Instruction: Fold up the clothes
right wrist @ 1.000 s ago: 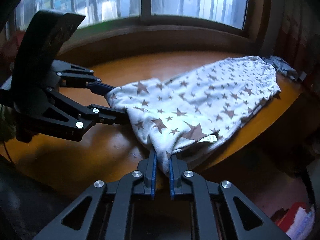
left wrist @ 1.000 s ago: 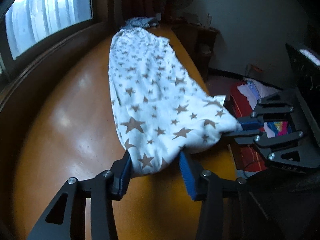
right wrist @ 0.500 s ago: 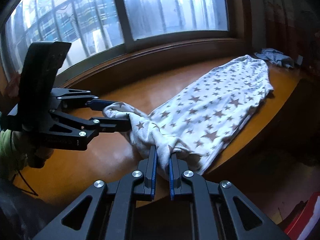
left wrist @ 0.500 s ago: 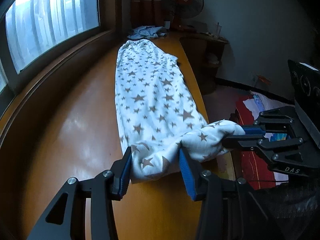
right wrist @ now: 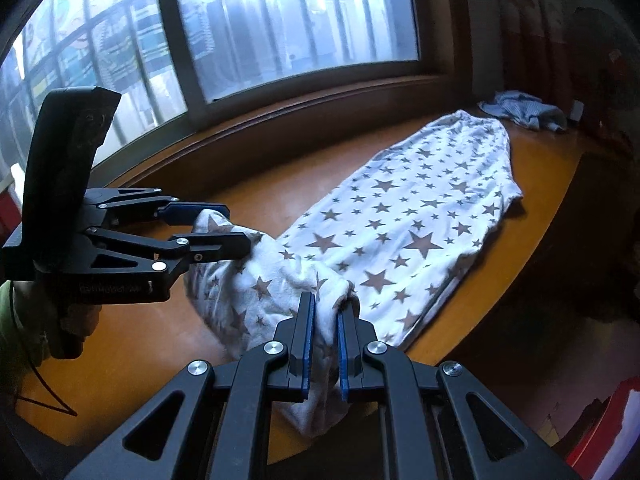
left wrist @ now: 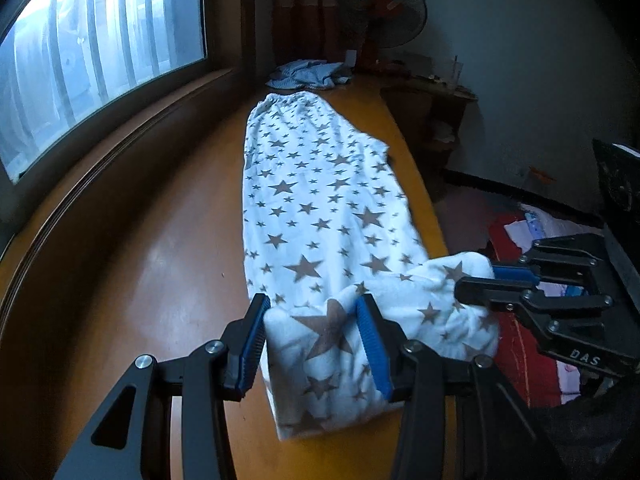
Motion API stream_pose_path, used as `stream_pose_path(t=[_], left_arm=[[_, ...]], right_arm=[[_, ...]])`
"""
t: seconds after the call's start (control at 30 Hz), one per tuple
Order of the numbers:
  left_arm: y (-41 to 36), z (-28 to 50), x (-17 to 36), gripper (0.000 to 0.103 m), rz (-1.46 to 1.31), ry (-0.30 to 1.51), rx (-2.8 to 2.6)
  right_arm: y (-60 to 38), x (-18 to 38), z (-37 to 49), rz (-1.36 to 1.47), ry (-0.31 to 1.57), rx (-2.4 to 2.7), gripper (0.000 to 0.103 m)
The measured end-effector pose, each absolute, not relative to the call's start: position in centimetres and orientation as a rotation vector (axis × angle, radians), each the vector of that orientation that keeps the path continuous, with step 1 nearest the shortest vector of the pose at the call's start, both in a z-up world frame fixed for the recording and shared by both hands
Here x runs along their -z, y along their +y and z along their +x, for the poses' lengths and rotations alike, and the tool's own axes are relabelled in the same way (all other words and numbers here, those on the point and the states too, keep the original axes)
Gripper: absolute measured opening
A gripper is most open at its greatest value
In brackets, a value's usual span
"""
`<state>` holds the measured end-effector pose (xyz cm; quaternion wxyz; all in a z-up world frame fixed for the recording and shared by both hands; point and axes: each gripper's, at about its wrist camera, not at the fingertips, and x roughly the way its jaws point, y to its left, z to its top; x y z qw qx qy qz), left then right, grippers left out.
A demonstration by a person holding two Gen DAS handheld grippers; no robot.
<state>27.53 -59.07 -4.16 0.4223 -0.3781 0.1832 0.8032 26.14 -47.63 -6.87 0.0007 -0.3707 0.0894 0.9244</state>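
The white star-print garment (left wrist: 320,200) lies stretched lengthwise along the orange wooden tabletop (left wrist: 152,264), its near end bunched and lifted. The left gripper (left wrist: 312,320) is clamped on one near corner with a thick wad of cloth between its blue pads; the right gripper (right wrist: 326,316) pinches the other corner, pads nearly together. A crumpled blue garment (left wrist: 308,74) sits beyond the far end, below the window (right wrist: 280,20).
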Motion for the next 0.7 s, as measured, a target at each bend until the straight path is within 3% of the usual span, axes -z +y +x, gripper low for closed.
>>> stream_pose_path(t=[0.37,0.57,0.7], left_arm=[[-55.7,24.7,8.9,0.043,-1.066,0.488,-2.037],[-55.4,24.4,10.5,0.057,-1.076,0.527,-2.070],[-55.9,24.0,10.5,0.058,-1.100,0.479,-2.064]], right_arm=[[-45.7,10.2,23.5,-1.282,0.317,-2.775,0.011],[-44.5,11.9,22.9,-1.327,0.418,-2.753,0.011],[-43.9,11.8,23.1,-1.337,0.489,-2.755,0.012]])
